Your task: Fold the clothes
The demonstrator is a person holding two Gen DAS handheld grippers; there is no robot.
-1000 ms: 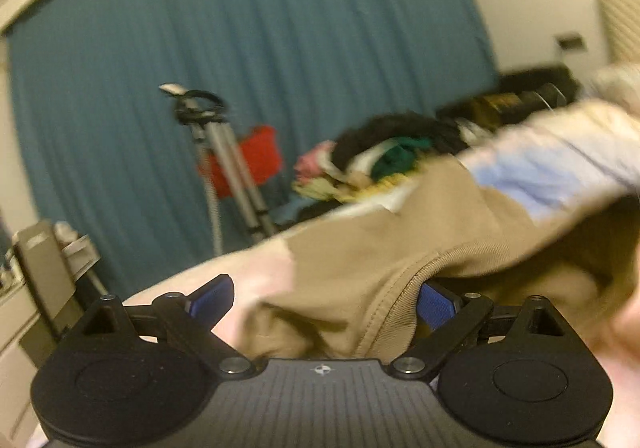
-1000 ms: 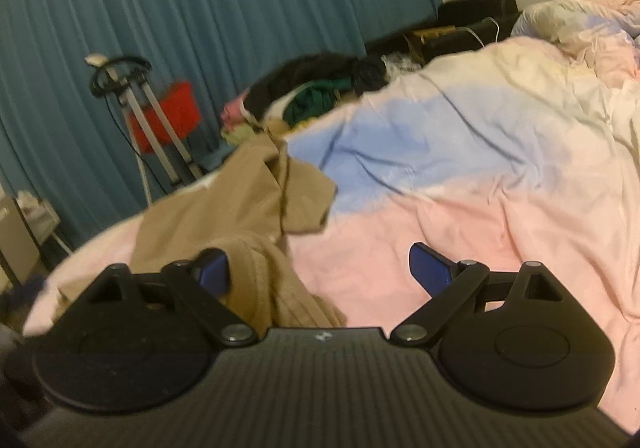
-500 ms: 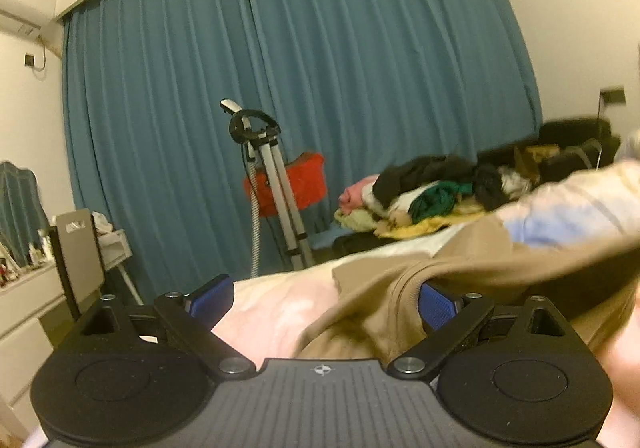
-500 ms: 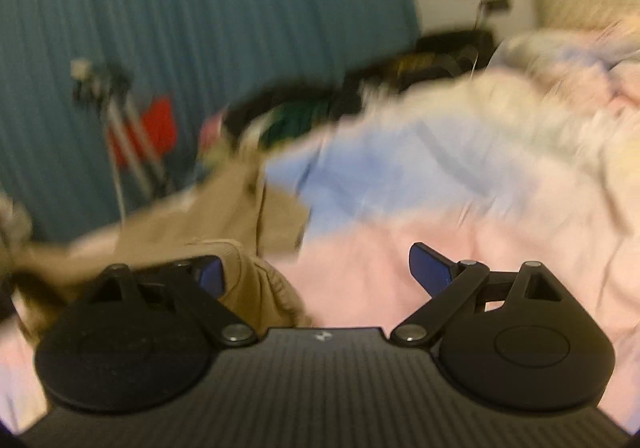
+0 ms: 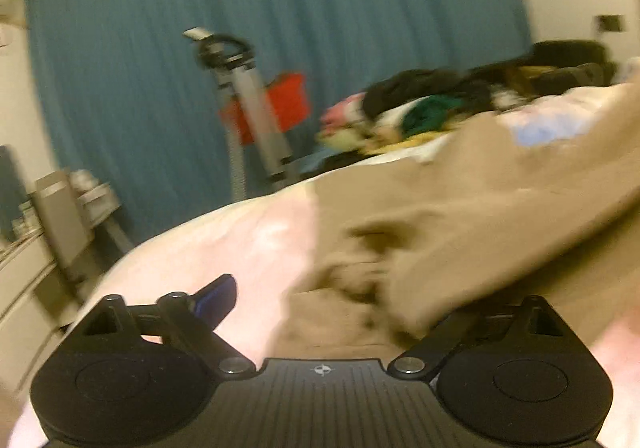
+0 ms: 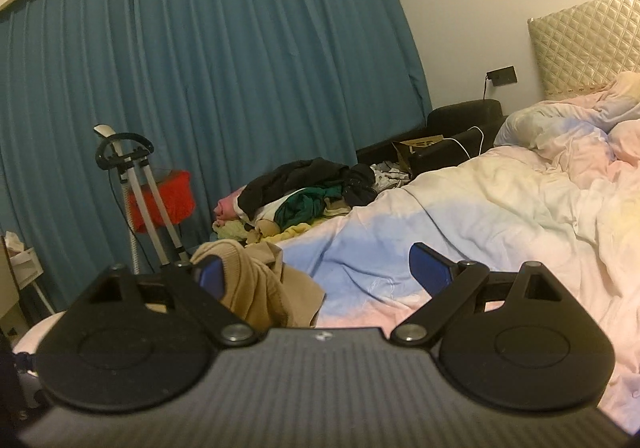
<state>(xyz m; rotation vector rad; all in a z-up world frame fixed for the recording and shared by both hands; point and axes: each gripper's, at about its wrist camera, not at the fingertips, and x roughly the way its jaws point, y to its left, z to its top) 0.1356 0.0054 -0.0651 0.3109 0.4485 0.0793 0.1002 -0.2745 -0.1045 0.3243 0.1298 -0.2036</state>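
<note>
L tool (image 5: 332,300), R tool (image 6: 316,272): both spread wide.

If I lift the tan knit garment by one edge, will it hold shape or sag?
Probably sags: the tan knit garment droops in soft folds over the right gripper finger. It likely drags across the pink and blue duvet, bunching as in the left view. Seemingly light.

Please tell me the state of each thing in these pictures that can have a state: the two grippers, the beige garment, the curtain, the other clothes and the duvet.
Left gripper: open, beige cloth draped over its right finger.
Right gripper: open, cloth against its left finger.
Beige knit garment: unfolded, rumpled on the bed.
Teal pleated curtain: drawn shut.
Mixed pile of clothes: unfolded, heaped.
Pastel duvet: spread, wrinkled.
</note>
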